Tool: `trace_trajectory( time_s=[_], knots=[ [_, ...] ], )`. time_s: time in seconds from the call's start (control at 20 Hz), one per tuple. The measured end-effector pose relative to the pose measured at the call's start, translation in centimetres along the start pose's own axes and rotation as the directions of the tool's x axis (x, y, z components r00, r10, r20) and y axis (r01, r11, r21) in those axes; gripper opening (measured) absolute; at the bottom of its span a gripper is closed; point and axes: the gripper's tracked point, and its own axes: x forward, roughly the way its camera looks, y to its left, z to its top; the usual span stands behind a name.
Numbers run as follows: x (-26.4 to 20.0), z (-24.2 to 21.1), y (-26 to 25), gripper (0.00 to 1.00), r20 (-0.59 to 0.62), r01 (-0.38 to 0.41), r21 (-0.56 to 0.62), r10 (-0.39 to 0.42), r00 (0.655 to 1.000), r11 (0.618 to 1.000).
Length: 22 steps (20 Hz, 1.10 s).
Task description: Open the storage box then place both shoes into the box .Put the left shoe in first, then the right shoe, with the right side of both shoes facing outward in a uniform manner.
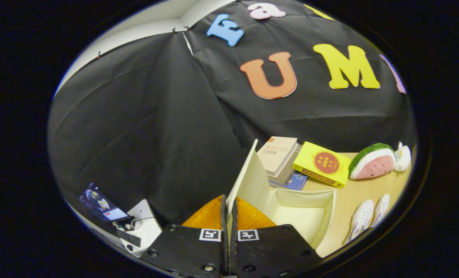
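The cream storage box (314,204) stands open on the wooden table, its inside empty. Its lid (248,179) is raised upright along the box's left side. My gripper (229,204) is shut on the lid's near edge, with both orange-backed fingers (210,214) pressed on either side of the thin panel. Two white shoes (366,216) lie side by side on the table to the right of the box, toes pointing away from me.
Beyond the box lies a stack of books (277,154) with a yellow book (324,164) beside it. A watermelon-slice plush (372,162) and a small white toy (403,158) sit further right. Left of the fingers stand a phone (98,204) and a white device (144,224).
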Motion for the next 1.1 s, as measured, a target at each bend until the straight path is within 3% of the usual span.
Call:
trace_trajectory(
  time_s=[0.15,0.3,0.6,0.9,1.1],
  knots=[
    [1.9,-0.3,2.5,0.04,-0.008,-0.020,-0.041,0.020,1.000,0.999],
    [2.8,-0.8,4.7,0.17,-0.004,-0.054,-0.083,0.054,0.999,0.995],
    [-0.1,0.8,3.5,0.86,0.093,-0.027,-0.125,0.039,0.995,0.992],
    [-5.6,1.1,-3.3,0.93,0.174,0.105,-0.089,-0.088,0.981,0.990],
    [-11.4,0.4,-10.5,0.95,0.228,0.238,-0.067,-0.218,0.949,0.969]
  ],
)
